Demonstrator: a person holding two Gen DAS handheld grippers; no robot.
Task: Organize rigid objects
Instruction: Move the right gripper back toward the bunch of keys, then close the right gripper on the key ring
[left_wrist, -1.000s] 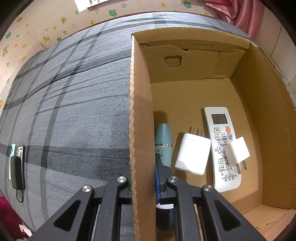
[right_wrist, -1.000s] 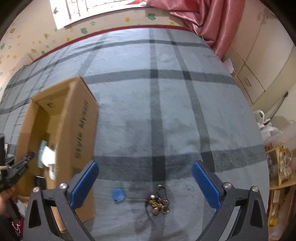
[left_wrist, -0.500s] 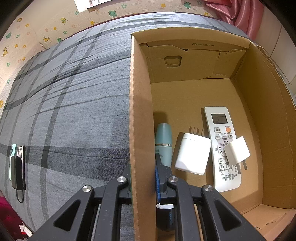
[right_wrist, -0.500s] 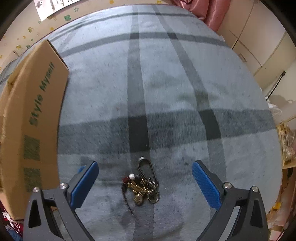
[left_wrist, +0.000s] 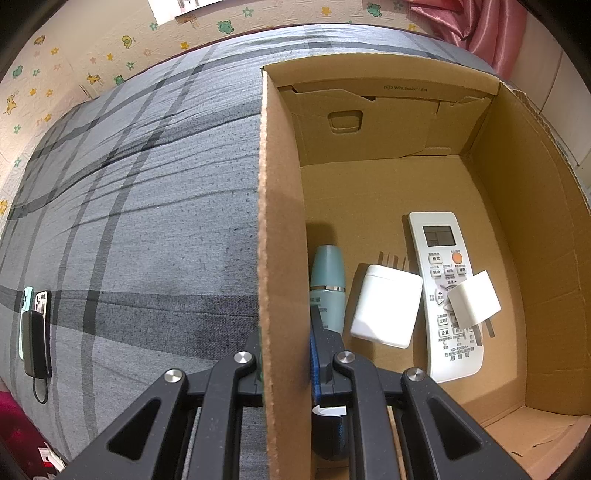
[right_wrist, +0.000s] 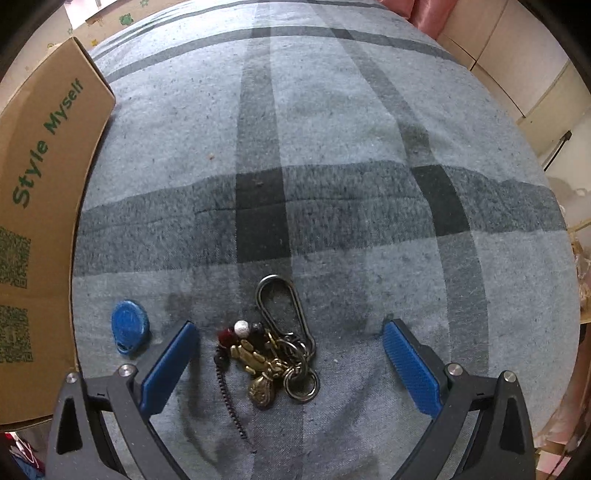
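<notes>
Keyring (right_wrist: 275, 354) lies on the grey plaid bed cover (right_wrist: 332, 129), a bunch of metal rings, a long clip, brass charms, beads and a dark cord trailing toward the camera. Right gripper (right_wrist: 290, 363) sits low over it, jaws spread wide, one blue pad on each side of the bunch, neither touching it. Blue round tag (right_wrist: 129, 328) lies just outside the left-hand pad, apart from the bunch. Cardboard box (right_wrist: 40, 177) stands at the left edge of that view, green lettering on its side.

Left gripper (left_wrist: 286, 354) is clamped tight on the box's near side wall (left_wrist: 280, 229), one finger inside, one outside. In the box: teal bottle (left_wrist: 328, 284) along that wall, white case (left_wrist: 386, 306) beside it, white remote (left_wrist: 447, 295) with a small white charger (left_wrist: 474, 299) lying on top. Two phones (left_wrist: 35, 325) lie on the bed, well away from the box.
</notes>
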